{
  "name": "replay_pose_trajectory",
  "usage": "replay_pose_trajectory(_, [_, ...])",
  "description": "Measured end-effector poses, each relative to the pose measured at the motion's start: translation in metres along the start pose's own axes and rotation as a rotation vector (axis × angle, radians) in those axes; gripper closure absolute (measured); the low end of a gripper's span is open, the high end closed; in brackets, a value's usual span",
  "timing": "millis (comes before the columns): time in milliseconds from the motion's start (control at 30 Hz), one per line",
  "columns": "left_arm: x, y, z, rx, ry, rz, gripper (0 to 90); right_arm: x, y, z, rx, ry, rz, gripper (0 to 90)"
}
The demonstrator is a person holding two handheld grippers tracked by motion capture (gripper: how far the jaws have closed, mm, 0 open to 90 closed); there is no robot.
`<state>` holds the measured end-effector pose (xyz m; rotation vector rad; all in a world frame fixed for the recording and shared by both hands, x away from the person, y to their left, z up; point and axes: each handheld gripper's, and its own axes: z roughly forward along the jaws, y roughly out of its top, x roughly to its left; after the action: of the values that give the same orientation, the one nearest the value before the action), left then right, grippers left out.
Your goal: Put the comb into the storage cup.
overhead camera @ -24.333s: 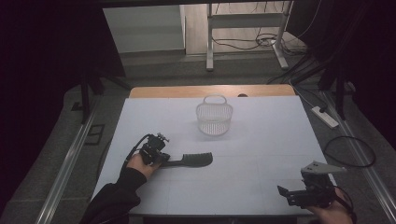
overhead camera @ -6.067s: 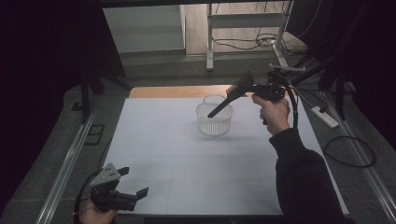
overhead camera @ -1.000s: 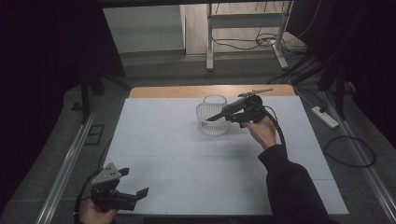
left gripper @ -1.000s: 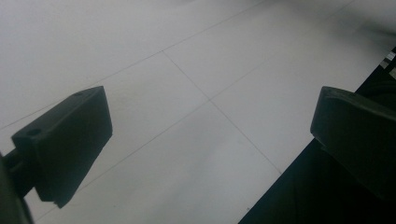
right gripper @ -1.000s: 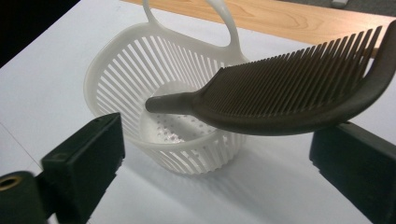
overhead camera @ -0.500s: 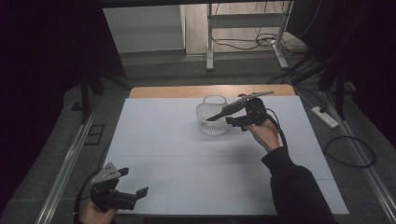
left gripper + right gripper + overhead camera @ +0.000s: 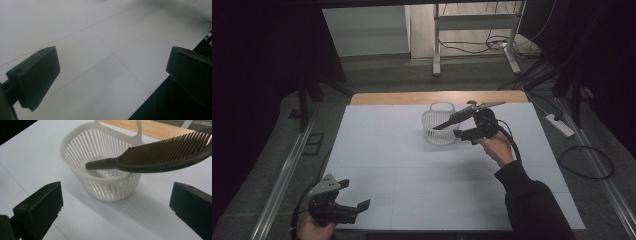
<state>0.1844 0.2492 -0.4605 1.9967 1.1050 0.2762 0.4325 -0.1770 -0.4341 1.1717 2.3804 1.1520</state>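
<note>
A: From the high view, the right gripper (image 7: 463, 133) sits just beside the white slatted basket (image 7: 439, 131), on its right, with the person's hand (image 7: 497, 147) and dark sleeve running down to the bottom edge.

B: And the black comb (image 7: 460, 114)?

A: It's tilted, handle end low over the basket's rim and toothed end up and to the right, above the gripper. From up here, whether the comb touches the gripper is hard to say.

B: Where's the other one?

A: The left gripper (image 7: 361, 206) is down at the near left corner of the white table (image 7: 377, 150), well apart from the basket, jaws spread with nothing between them.

B: Left gripper view?

A: Two black jaws wide apart, one at each side, only bare white table surface (image 7: 100, 37) between them, with thin seam lines crossing it and the dark table edge at lower right.

B: Now the right gripper view.

A: Jaws clearly spread, left and right of the frame, not pinching anything. Ahead stands the basket (image 7: 82, 152), upright on the table (image 7: 30, 152), its loop handle at the far rim. The comb (image 7: 160, 157) lies across its mouth, the handle tip poking inside over the perforated floor, the teeth pointing up and away towards the right. The wooden table edge (image 7: 160, 127) shows beyond.
</note>
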Motion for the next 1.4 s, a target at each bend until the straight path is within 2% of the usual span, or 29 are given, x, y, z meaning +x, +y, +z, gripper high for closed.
replay_pose_trajectory(233, [0.000, 0.000, 0.000, 0.000, 0.000, -0.001, 0.0, 0.003, -0.005, -0.005, 0.007, 0.013, -0.009, 0.0])
replay_pose_trajectory(500, [0.000, 0.000, 0.000, 0.001, 0.000, -0.001, 0.0, 0.008, -0.009, -0.012, 0.007, -0.001, -0.035, 0.0])
replay_pose_trajectory(833, [0.000, 0.000, 0.000, 0.000, 0.001, 0.000, 0.0, 0.015, -0.014, -0.021, -0.001, 0.006, -0.052, 0.0])
replay_pose_trajectory(1033, [0.000, -0.001, -0.001, -0.001, 0.001, -0.001, 0.0, 0.019, -0.018, -0.025, 0.002, -0.016, -0.066, 0.0])
replay_pose_trajectory(1400, [0.000, -0.001, -0.001, -0.002, 0.001, -0.001, 0.0, 0.029, -0.028, -0.030, 0.021, 0.004, -0.098, 0.0])
